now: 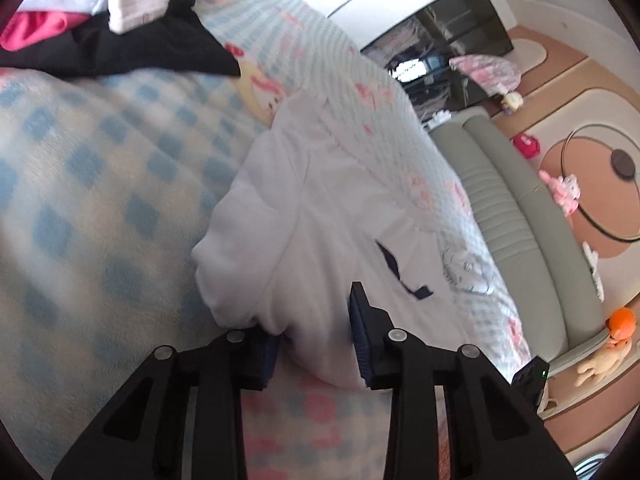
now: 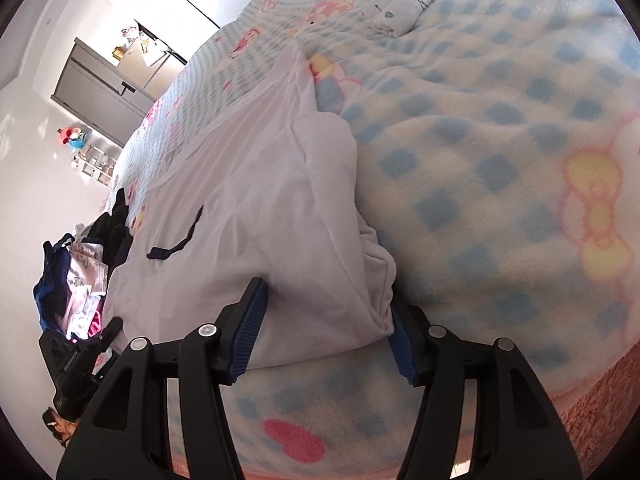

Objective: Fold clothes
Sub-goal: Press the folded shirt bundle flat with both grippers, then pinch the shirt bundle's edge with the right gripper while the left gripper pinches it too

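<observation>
We look across a bed [image 1: 100, 184] covered in a blue-and-white checked blanket, daylight washing over it. Beside the bed runs a grey padded bench [image 1: 520, 216]; beyond the bench, a dark glass-fronted cabinet [image 1: 452, 44] stands against white walls [image 2: 36, 92], over tan patterned flooring [image 1: 592, 128].

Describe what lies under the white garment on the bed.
The white garment lies on a blue-checked blanket and a cartoon-print sheet, both visible around its edges. Whatever is directly beneath its middle is covered and cannot be seen.
</observation>
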A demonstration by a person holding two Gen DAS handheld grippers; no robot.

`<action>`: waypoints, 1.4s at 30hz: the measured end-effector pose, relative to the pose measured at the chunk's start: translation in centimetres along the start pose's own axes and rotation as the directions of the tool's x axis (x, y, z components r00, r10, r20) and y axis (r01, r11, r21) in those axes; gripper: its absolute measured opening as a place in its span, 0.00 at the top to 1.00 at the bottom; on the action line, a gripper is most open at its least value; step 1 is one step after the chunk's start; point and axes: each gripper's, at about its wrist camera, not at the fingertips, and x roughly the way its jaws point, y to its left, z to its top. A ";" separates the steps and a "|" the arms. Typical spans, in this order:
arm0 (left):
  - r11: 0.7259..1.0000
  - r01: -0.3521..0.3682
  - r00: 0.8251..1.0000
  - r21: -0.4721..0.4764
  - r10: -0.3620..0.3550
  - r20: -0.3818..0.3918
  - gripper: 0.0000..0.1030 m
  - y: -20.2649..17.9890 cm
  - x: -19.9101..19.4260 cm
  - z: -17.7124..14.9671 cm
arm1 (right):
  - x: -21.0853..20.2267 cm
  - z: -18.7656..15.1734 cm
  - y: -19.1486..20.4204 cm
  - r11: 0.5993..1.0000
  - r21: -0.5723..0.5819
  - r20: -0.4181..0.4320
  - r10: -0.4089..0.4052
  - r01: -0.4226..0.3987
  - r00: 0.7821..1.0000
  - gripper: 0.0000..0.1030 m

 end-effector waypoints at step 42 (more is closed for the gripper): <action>0.998 0.034 0.999 -0.056 -0.035 -0.019 0.73 1.1 3.1 0.4 | 1.8 -0.5 2.8 0.992 0.008 -0.003 0.127 -0.127 0.992 0.78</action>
